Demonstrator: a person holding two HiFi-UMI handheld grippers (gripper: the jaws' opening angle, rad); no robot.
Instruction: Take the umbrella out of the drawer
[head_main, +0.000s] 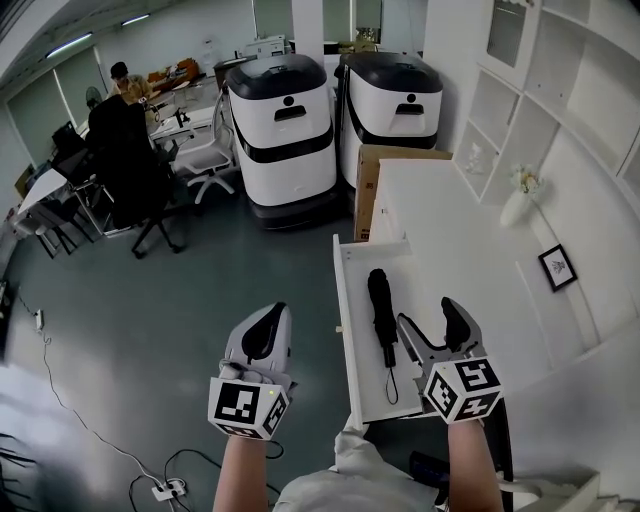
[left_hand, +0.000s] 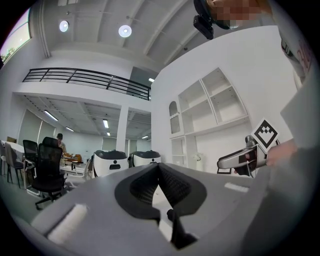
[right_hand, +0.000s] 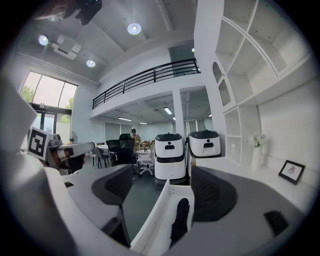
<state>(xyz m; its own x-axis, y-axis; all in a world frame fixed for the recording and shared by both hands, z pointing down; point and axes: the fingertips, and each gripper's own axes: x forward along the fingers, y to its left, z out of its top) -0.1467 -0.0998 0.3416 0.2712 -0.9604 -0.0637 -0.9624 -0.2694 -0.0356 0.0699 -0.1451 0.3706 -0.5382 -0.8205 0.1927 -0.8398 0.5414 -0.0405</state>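
Observation:
A black folded umbrella (head_main: 381, 310) lies lengthwise in the pulled-out white drawer (head_main: 346, 330). My right gripper (head_main: 428, 320) hovers open over the drawer's near right part, just right of the umbrella's handle end, with nothing between its fingers. In the right gripper view the umbrella (right_hand: 180, 218) shows below and between the spread jaws of that gripper (right_hand: 162, 189), inside the drawer wall (right_hand: 152, 222). My left gripper (head_main: 265, 335) hangs shut over the floor, left of the drawer. Its pads (left_hand: 150, 185) meet with nothing between them.
Two white-and-black machines (head_main: 285, 130) (head_main: 392, 100) stand beyond the drawer, with a cardboard box (head_main: 368, 185) beside the white cabinet top (head_main: 450, 230). A vase (head_main: 517, 203) and a small picture frame (head_main: 556, 267) sit on it. Office chairs and a seated person are far left; cables (head_main: 165, 488) lie on the floor.

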